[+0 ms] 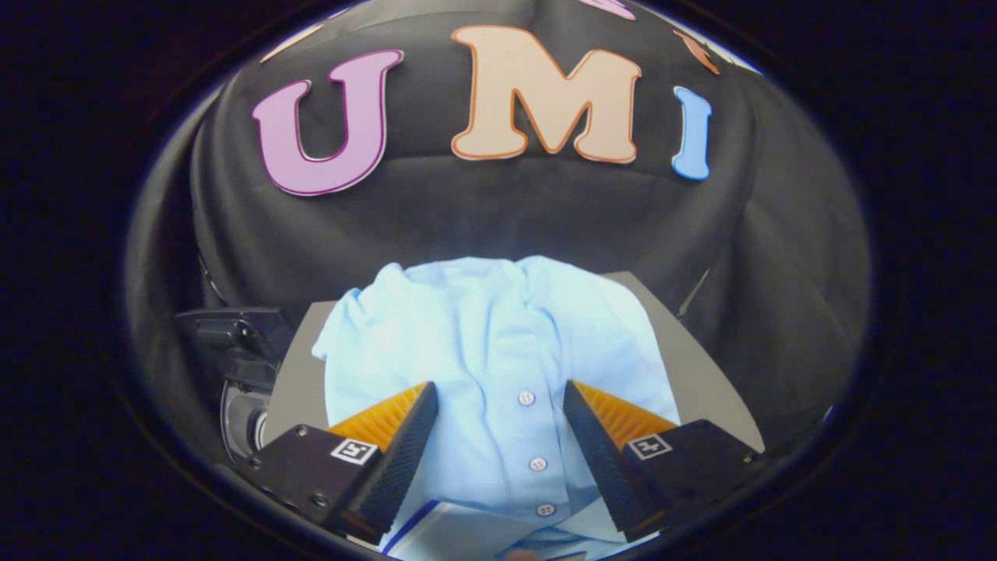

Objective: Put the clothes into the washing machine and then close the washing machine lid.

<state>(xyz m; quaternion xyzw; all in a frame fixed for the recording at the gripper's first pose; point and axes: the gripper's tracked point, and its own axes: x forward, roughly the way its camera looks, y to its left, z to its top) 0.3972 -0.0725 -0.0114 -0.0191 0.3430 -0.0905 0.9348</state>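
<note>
Gripper view: hand-held gripper spread wide, grasping nothing, fingers straddling the button placket of a light blue shirt heaped on the grey bench. Pickup step, likely; next, pinch a fold. Dark machine part far left, contents hidden.

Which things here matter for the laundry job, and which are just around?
For the job:
- light blue buttoned shirt, lying between and beyond the fingers
- gripper, open over the shirt

Just around:
- grey table under the shirt
- dark device beside the table, too unclear to name
</note>
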